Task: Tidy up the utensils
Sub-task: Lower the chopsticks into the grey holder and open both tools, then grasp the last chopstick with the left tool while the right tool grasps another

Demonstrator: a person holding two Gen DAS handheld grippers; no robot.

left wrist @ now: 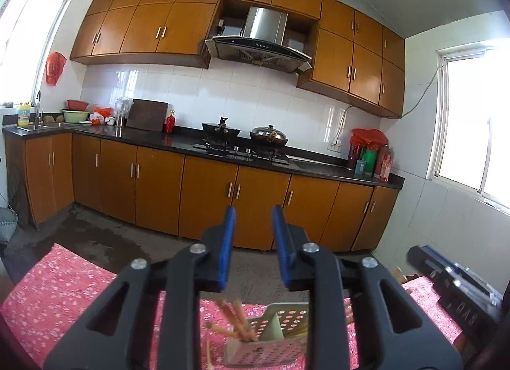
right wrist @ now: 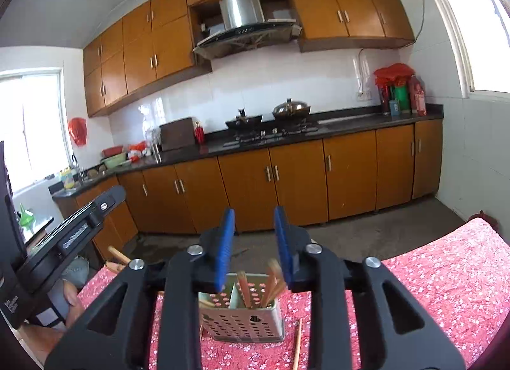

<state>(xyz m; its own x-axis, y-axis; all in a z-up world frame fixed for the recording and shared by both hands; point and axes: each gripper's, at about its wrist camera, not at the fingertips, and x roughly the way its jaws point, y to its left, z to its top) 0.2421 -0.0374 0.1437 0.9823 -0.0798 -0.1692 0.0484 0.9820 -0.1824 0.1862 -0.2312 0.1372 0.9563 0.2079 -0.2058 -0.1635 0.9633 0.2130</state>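
Note:
A pale green perforated utensil holder point(right wrist: 242, 319) stands upright on the pink floral tablecloth point(right wrist: 446, 274), with wooden chopsticks point(right wrist: 244, 288) leaning in its compartments. One loose chopstick point(right wrist: 298, 341) lies on the cloth just right of it. My right gripper point(right wrist: 254, 214) hovers above and behind the holder, blue pads parted with nothing between them. In the left wrist view the holder point(left wrist: 274, 338) and its chopsticks point(left wrist: 242, 325) sit low beneath my left gripper point(left wrist: 254, 214), which is open and empty too. Each gripper shows at the edge of the other's view, the right gripper point(left wrist: 452, 284) and the left gripper point(right wrist: 73, 229).
More chopstick ends point(right wrist: 118, 255) poke up at the table's left edge. A person's hand point(right wrist: 71, 296) rests there. Beyond the table is grey floor point(right wrist: 366, 236), then a kitchen counter point(left wrist: 178, 142) with a stove point(left wrist: 242, 150) and pots, and orange cabinets.

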